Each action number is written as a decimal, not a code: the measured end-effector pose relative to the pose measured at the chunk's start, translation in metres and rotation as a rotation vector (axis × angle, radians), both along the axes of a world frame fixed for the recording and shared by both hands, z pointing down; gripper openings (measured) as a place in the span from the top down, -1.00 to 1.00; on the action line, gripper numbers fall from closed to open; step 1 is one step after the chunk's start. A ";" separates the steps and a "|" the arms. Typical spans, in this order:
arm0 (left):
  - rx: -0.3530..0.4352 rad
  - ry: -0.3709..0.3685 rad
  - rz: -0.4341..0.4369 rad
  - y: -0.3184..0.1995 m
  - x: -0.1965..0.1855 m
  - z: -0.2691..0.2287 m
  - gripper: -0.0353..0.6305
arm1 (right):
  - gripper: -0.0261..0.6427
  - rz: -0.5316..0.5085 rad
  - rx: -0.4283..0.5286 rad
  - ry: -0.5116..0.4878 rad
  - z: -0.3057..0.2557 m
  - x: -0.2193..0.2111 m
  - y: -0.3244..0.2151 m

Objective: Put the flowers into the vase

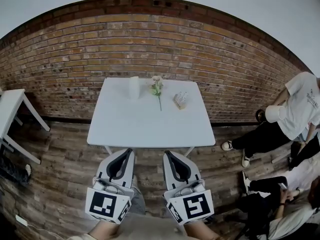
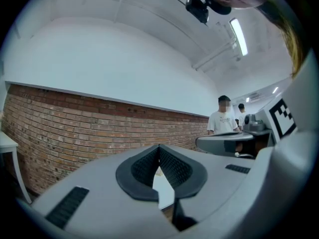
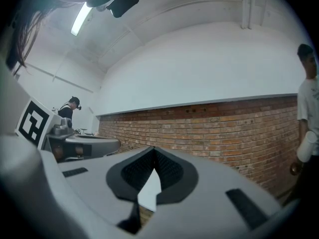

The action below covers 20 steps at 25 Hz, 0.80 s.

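Head view: a square, smooth white surface [image 1: 150, 129] stands against a curved-looking red brick wall [image 1: 150, 39] on a floor of weathered wooden planks [image 1: 60, 164]. The flowers [image 1: 157, 86], pale blooms on a thin green stem, lie flat near the far edge at centre, the stem pointing toward the near side. A white upright vessel [image 1: 134, 87] stands just left of the blooms; a small pale textured object [image 1: 180, 99] sits to their right, apart from them. At the near side, off the surface, the left hand-held gripper [image 1: 129, 151] and the right hand-held gripper [image 1: 167, 154] lie side by side, grey shells with dark ribbed pads, each bearing a marker cube [image 1: 107, 205]. A second white table [image 1: 10, 104] stands far left; seated people [image 1: 295, 109] are at the right. Left gripper view: the left hand-held gripper [image 2: 159, 148] has its black, finely ribbed pads together at the tips, nothing between them; a sliver of the white surface [image 2: 164, 190] shows in the wedge below. Brick wall [image 2: 75, 123], a ceiling strip light [image 2: 238, 36] and a person in a white shirt [image 2: 223, 119] lie beyond. Right gripper view: the right hand-held gripper [image 3: 153, 151] is likewise closed tip to tip and empty, before the brick wall [image 3: 224, 128].
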<state>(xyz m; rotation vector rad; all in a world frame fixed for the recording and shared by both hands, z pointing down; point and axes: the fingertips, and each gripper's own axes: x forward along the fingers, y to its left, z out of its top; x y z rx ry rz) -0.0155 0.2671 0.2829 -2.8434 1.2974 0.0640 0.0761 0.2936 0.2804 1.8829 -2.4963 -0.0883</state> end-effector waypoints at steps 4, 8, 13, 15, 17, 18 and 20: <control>-0.029 -0.002 0.009 -0.031 0.005 0.009 0.87 | 0.90 0.007 -0.031 -0.001 0.009 0.006 -0.031; -0.051 -0.005 0.018 -0.066 0.010 0.018 0.87 | 0.90 0.014 -0.053 -0.005 0.018 0.009 -0.066; -0.066 -0.008 0.032 -0.113 0.019 0.023 0.87 | 0.90 0.022 -0.065 -0.015 0.022 0.015 -0.114; -0.073 -0.010 0.038 -0.134 0.020 0.024 0.87 | 0.90 0.029 -0.070 -0.017 0.022 0.016 -0.134; -0.083 -0.012 0.046 -0.153 0.021 0.024 0.87 | 0.90 0.038 -0.077 -0.021 0.022 0.017 -0.153; -0.087 -0.013 0.050 -0.163 0.022 0.025 0.87 | 0.90 0.043 -0.080 -0.021 0.022 0.018 -0.163; -0.095 -0.015 0.057 -0.182 0.024 0.027 0.87 | 0.90 0.051 -0.086 -0.021 0.023 0.021 -0.181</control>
